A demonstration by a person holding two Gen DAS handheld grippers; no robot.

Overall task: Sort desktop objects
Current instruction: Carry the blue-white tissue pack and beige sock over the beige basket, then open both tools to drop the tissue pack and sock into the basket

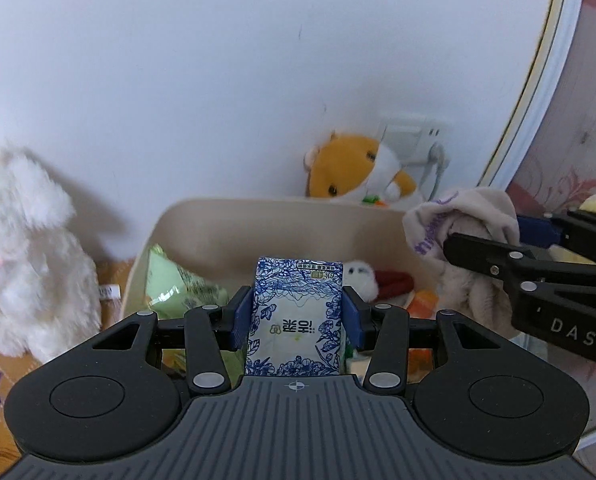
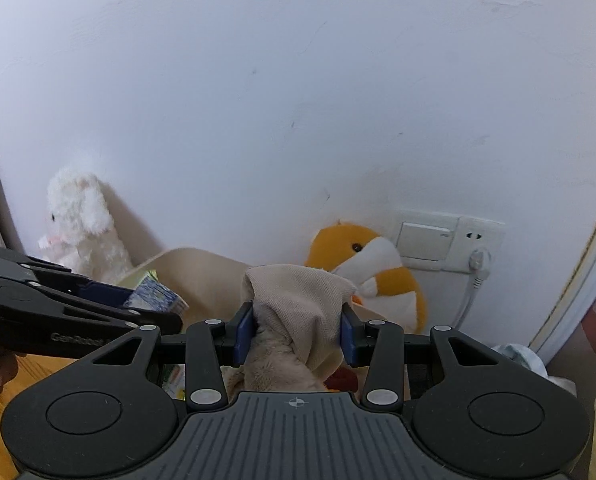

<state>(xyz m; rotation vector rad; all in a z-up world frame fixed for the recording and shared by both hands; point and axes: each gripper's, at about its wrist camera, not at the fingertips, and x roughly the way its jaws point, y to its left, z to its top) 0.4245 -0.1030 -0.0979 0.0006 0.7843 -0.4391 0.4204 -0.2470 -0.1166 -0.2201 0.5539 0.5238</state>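
Note:
My left gripper point(image 1: 297, 314) is shut on a blue-and-white floral tissue pack point(image 1: 296, 320) and holds it over the beige bin point(image 1: 258, 216). My right gripper point(image 2: 296, 334) is shut on a beige plush cloth toy point(image 2: 298, 308) and holds it above the bin's right side point(image 2: 202, 268). In the left wrist view the right gripper point(image 1: 498, 248) comes in from the right with the beige toy point(image 1: 462, 220). In the right wrist view the left gripper point(image 2: 150, 308) shows at the left with the tissue pack point(image 2: 156, 300). The bin holds a green snack bag point(image 1: 178, 284) and a small white and red toy point(image 1: 374, 278).
A white fluffy plush point(image 1: 22, 256) stands left of the bin against the wall. An orange hamster plush point(image 1: 358, 170) leans on the wall behind the bin, beside a wall socket with a plugged cable point(image 2: 476, 264). A door frame point(image 1: 538, 80) is at the right.

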